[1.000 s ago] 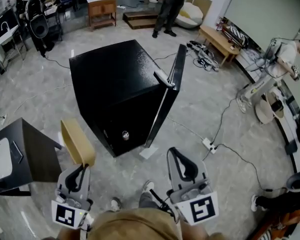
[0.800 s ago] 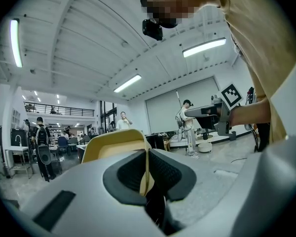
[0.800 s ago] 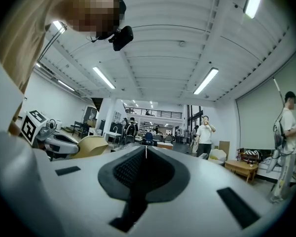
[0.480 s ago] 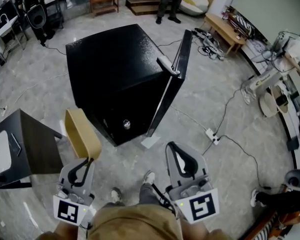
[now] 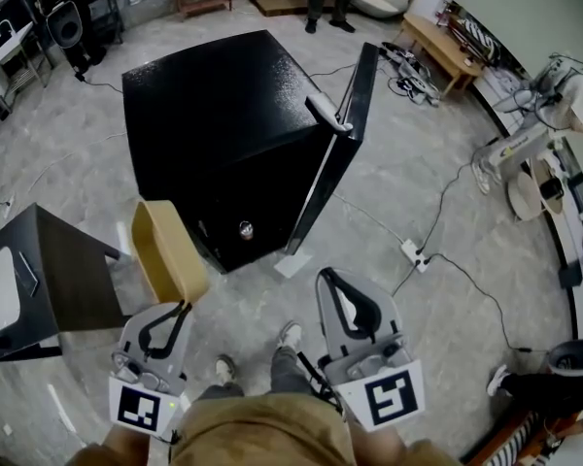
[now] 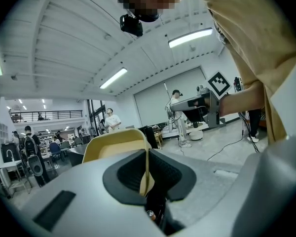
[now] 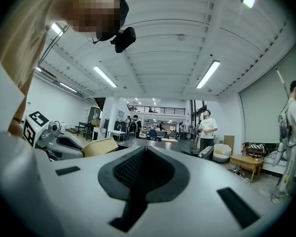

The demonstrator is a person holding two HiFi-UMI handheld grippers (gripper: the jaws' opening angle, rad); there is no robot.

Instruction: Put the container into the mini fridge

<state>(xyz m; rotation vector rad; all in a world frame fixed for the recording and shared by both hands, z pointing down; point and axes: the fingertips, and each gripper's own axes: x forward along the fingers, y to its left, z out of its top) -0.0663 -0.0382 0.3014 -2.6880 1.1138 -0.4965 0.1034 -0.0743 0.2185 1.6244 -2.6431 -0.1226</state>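
The tan rectangular plastic container (image 5: 165,250) is pinched by one wall in the left gripper (image 5: 179,307), near the open black mini fridge (image 5: 214,115), while the right gripper (image 5: 326,277) is pressed together, empty.

**Fridge ahead, container at my left**

I am facing the mini fridge (image 5: 214,134), with its door (image 5: 342,144) standing open on the right. My left gripper (image 5: 178,309) is holding the container (image 5: 165,250) just before the fridge's near side, right of a table (image 5: 58,280). My right gripper (image 5: 330,278) is hanging further right, before the door.
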